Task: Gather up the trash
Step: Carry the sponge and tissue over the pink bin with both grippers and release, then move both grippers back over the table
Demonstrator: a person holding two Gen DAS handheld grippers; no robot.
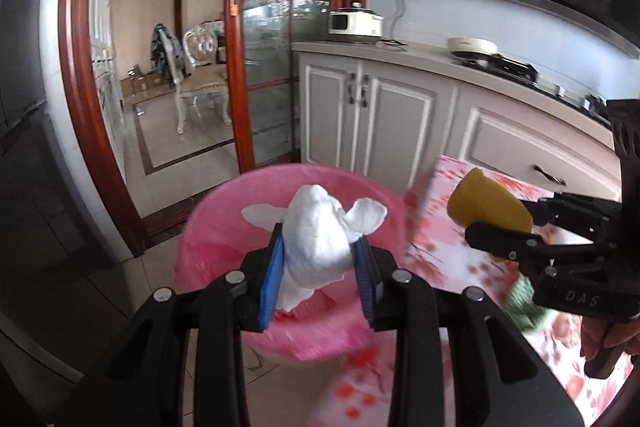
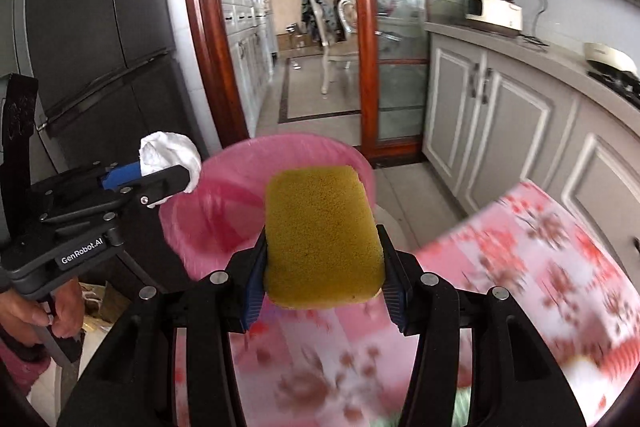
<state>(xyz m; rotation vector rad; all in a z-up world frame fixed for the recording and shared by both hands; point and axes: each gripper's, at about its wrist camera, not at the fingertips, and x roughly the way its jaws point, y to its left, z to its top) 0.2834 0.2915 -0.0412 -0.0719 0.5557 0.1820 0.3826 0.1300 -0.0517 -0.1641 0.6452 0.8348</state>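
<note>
My left gripper (image 1: pixel 320 259) is shut on a crumpled white tissue (image 1: pixel 320 227) and holds it over the open pink-lined trash bin (image 1: pixel 216 227). It also shows in the right wrist view (image 2: pixel 168 183) with the tissue (image 2: pixel 168 151), at the bin's (image 2: pixel 224 187) left rim. My right gripper (image 2: pixel 322 267) is shut on a yellow sponge (image 2: pixel 320 231), held near the bin's right rim above the table edge. In the left wrist view the right gripper (image 1: pixel 508 227) and sponge (image 1: pixel 484 203) sit to the right of the bin.
A table with a pink floral cloth (image 2: pixel 520 267) lies below and right. Grey kitchen cabinets (image 1: pixel 400 107) and a counter with a cooker (image 1: pixel 356 23) stand on the right. A dark fridge (image 2: pixel 100 27) stands left. A red-framed glass door (image 1: pixel 240 47) is behind.
</note>
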